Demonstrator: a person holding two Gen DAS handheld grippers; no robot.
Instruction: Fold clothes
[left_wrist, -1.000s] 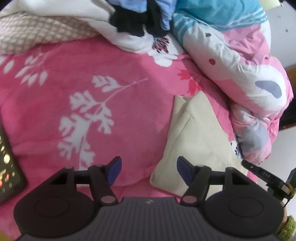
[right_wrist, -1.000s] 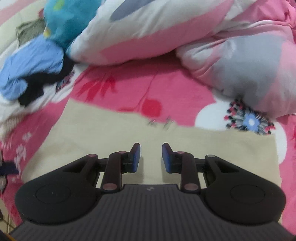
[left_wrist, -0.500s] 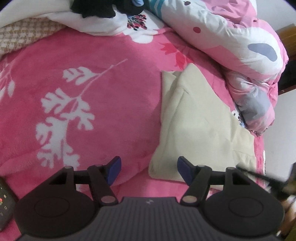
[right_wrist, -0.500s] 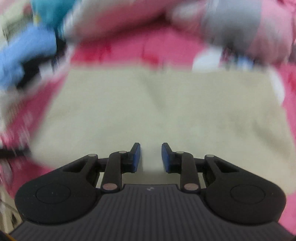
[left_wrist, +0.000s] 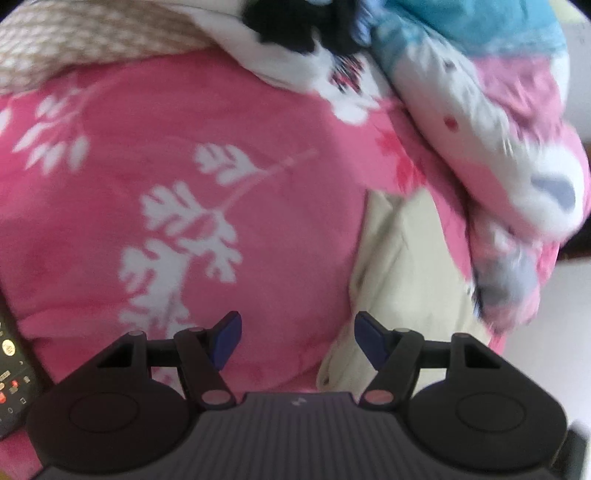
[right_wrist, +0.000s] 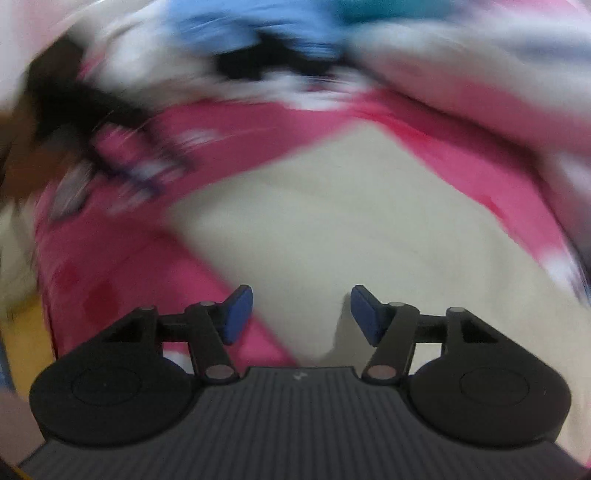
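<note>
cream garment: looks folded, lying flat on the pink blanket by the quilt
left gripper: wide apart, nothing in it
right gripper: jaws opening over the cloth, nothing pinched
left to do: probably that clothes heap up top

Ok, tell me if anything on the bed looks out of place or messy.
The black remote-like device lies on the pink blanket, which seems odd among laundry. Unfolded black and blue clothes sit heaped at the far edge. The cream garment lies flat and folded.
</note>
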